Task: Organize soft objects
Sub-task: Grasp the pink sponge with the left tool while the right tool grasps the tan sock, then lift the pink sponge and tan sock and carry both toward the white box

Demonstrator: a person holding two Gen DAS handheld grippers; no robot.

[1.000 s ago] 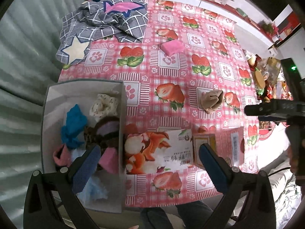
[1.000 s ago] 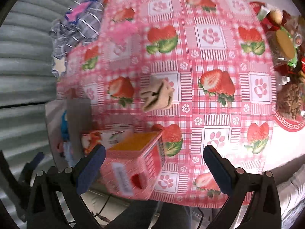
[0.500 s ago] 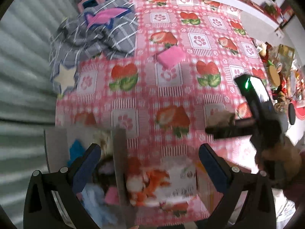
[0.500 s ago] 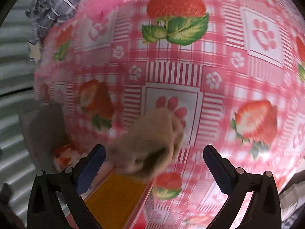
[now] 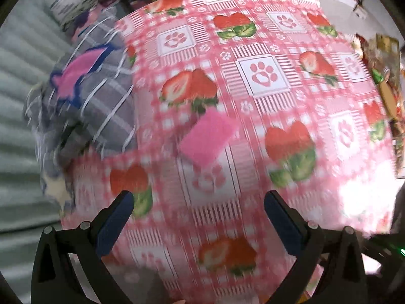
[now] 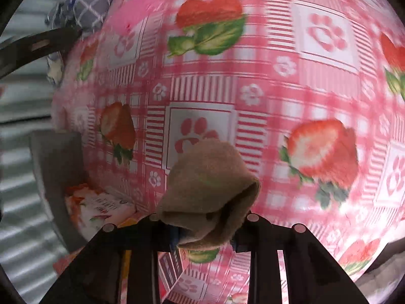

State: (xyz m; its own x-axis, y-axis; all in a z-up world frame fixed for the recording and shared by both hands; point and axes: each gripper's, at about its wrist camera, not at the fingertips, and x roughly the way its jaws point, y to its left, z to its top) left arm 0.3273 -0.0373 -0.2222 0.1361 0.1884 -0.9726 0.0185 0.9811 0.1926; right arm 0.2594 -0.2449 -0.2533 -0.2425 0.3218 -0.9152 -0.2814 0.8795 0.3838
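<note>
Since 0.5 s ago, right gripper has clamped the tan cloth; left gripper gapes toward the pink sponge. Next, I judge: carry it to the grey box.

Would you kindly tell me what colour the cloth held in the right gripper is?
Tan-beige cloth, clearest in the right wrist view.

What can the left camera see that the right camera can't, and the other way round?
Only the left wrist view shows the left gripper, jaws open and empty. Only the right wrist view shows the right gripper shut on the tan cloth, plus the gray box and tissue pack. Both show the pink sponge, gray plaid fabric and strawberry tablecloth.
</note>
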